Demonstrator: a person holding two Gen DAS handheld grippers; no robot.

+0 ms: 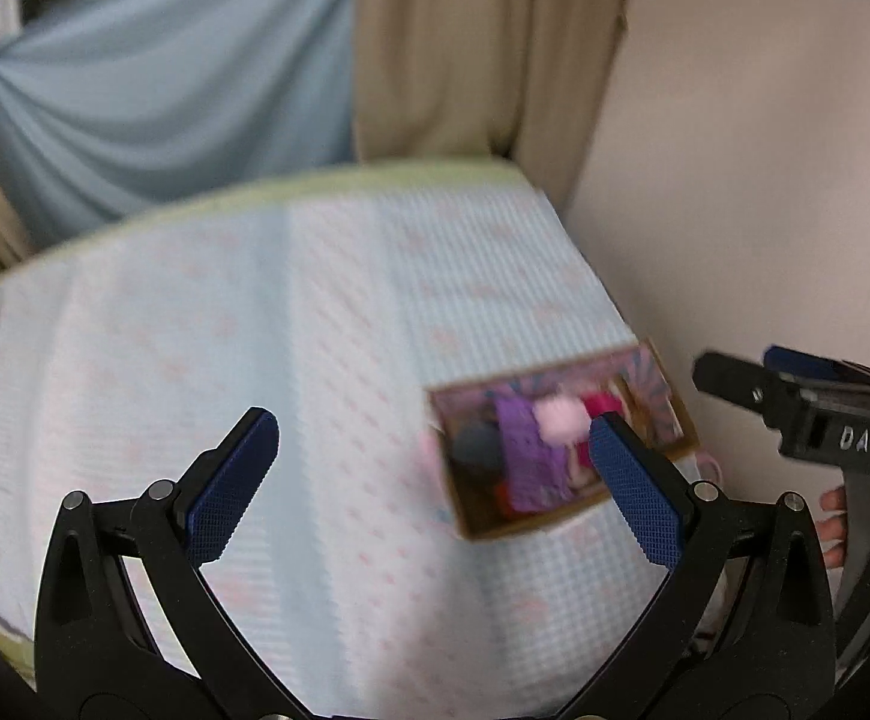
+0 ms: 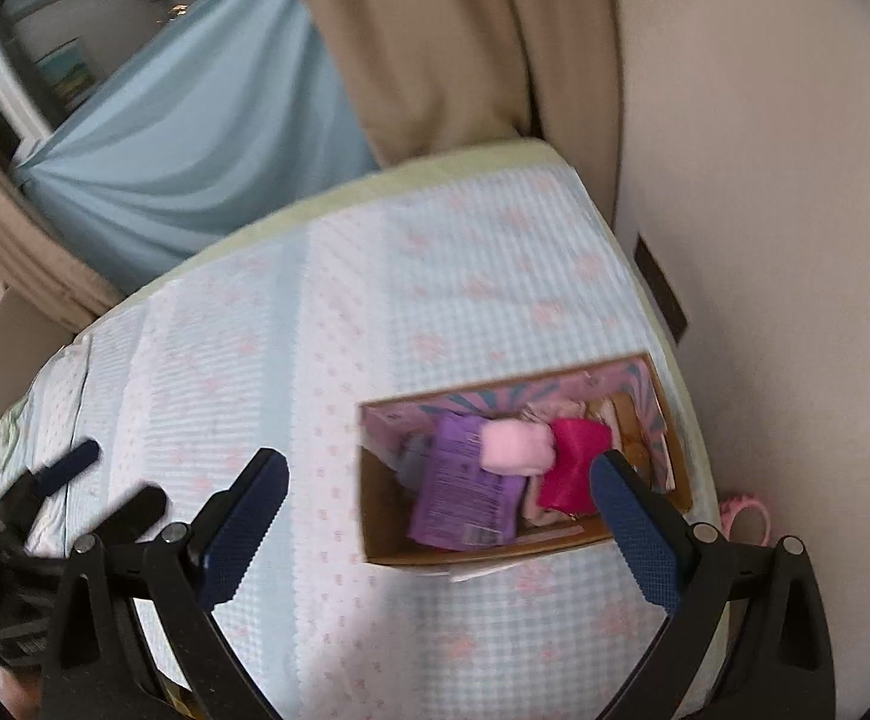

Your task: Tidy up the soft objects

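An open cardboard box (image 2: 378, 498) sits on the bed near the wall. It holds a purple packet (image 2: 465, 492), a pale pink soft roll (image 2: 516, 447) and a magenta cloth (image 2: 576, 465). The left wrist view, which is blurred, shows the same box (image 1: 531, 525) with a dark grey round item (image 1: 477, 450) at its left end. My left gripper (image 1: 435, 426) hovers open and empty over the bed, left of the box. My right gripper (image 2: 438, 462) hangs open and empty above the box's near side. Each gripper shows in the other's view: the left gripper (image 2: 108, 480), the right gripper (image 1: 741, 363).
The bed cover (image 2: 255, 330) is pale blue check with pink marks. A wall (image 2: 765, 180) runs along the bed's right side, with beige curtains (image 2: 465, 30) and a blue sheet (image 2: 195, 120) behind. A pink ring-shaped item (image 2: 747, 516) lies between box and wall. A hand (image 1: 834, 516) holds the right gripper's handle.
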